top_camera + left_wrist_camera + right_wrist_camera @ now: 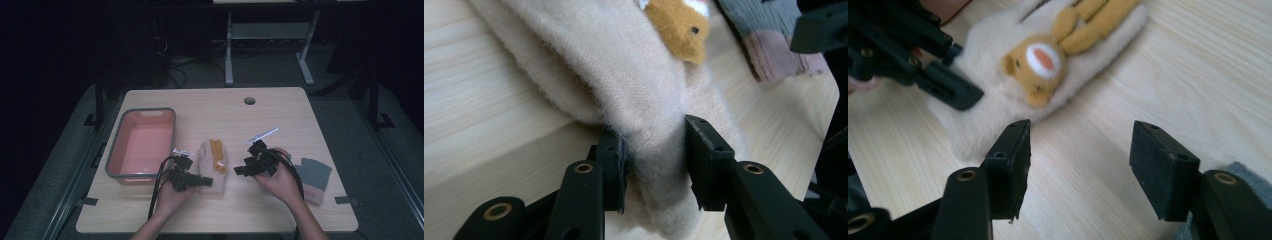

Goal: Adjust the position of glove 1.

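Between the left gripper's jaws, the cream mitten's cuff edge is pinched against the tabletop; lift slowly, keeping the bite deep. Right gripper waits wide.

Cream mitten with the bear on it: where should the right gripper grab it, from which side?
The mitten lies flat, and the left gripper already pinches its cuff end. The right gripper, open, would likely do best on the free fingertip end, coming in low from its own side, one jaw slid under the thin edge.
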### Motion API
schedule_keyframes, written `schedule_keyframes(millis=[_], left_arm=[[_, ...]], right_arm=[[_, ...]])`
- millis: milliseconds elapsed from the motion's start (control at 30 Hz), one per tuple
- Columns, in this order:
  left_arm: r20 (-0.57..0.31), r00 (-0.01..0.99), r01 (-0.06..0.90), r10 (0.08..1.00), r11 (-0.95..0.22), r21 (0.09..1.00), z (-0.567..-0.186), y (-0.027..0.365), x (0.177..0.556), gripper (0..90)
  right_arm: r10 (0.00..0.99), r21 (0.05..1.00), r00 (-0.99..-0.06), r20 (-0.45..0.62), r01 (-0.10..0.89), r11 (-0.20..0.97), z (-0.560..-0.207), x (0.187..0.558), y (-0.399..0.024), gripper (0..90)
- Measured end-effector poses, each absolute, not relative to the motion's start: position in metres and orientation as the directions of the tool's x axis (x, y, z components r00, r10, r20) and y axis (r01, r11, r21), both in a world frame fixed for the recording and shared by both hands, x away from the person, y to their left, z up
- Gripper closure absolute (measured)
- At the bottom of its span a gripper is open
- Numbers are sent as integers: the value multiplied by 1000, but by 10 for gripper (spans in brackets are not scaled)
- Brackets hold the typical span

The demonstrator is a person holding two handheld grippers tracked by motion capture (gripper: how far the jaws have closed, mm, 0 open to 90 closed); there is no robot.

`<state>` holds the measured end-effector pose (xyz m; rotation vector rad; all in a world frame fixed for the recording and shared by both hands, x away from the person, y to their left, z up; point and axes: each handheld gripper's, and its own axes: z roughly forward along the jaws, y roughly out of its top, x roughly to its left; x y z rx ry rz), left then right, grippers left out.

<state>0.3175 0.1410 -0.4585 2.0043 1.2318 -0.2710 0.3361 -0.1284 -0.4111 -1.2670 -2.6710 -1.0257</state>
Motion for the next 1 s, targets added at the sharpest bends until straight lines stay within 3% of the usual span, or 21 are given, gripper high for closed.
schedule_keyframes(millis=[800,900,1000], left_arm=[[-533,586,804,611,-352,479,-460,114,319,619],[-535,586,804,608,-355,477,-459,115,319,581],[-552,571,815,608,-339,470,-459,117,320,486]], right_arm=[[764,485,-496,412,829,277,-433,369,-130,409],[770,474,-483,417,838,270,-435,371,-130,409],[774,462,-469,424,848,261,-437,373,-130,409]])
